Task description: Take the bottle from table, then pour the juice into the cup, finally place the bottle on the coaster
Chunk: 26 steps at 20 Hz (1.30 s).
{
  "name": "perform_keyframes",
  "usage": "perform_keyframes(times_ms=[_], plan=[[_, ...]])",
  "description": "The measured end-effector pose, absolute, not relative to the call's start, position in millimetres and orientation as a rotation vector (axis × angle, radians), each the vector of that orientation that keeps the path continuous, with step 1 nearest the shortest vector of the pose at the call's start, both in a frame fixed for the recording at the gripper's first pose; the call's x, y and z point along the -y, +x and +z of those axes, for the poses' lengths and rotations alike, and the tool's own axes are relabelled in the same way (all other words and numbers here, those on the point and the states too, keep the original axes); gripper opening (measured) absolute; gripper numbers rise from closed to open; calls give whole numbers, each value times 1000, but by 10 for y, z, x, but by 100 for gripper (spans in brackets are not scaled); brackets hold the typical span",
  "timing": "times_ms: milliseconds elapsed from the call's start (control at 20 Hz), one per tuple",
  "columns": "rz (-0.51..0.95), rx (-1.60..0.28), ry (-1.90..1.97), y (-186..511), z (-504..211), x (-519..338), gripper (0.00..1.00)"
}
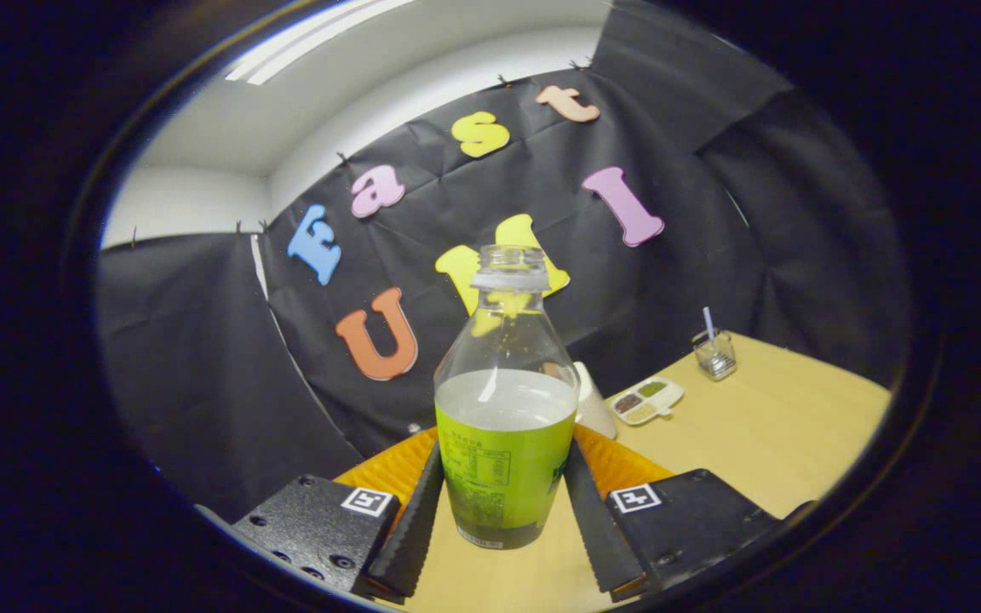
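Between the two fingers of the claw (503, 502) stands the bottle (503, 400), upright, uncapped, with a green label and pale juice up to about its shoulder. Both fingers lie along the label's sides and look to be touching it, so the claw seems clamped on the bottle; the fisheye bends the contact lines, so how firm the squeeze is cannot be told. The bottle's base sits low over the counter (763, 426), and it is not clear whether it rests there or is just lifted.

Just behind the bottle lies an orange ribbed coaster (618, 464), and beyond that a pale cup (594, 400) partly hidden by the bottle. Farther off on the counter are a small divided dish (648, 400) and a glass with a straw (714, 353).

The step in hand appears to be securing and raising the bottle before the pour. To do it well, the grip should stay on the label band, below the liquid line, so the weight hangs under the fingers. Lift straight up, keeping the open neck vertical, since there is no cap to stop a slosh. Carry it over the coaster toward the cup, then tilt slowly with the mouth over the cup's rim.
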State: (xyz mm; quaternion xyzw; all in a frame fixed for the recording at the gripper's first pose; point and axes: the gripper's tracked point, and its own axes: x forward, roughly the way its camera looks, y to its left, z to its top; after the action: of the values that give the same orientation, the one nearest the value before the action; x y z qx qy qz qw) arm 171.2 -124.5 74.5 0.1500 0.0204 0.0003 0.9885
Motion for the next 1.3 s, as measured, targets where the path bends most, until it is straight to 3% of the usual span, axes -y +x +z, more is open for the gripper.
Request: perform_keyframes(times_ms=[100,400,1300], plan=[[-90,-38,118,1747,791,1346,79],[-93,-46,-9,2079,550,1139,79],[-169,-94,-5,3007,-937,1273,80]])
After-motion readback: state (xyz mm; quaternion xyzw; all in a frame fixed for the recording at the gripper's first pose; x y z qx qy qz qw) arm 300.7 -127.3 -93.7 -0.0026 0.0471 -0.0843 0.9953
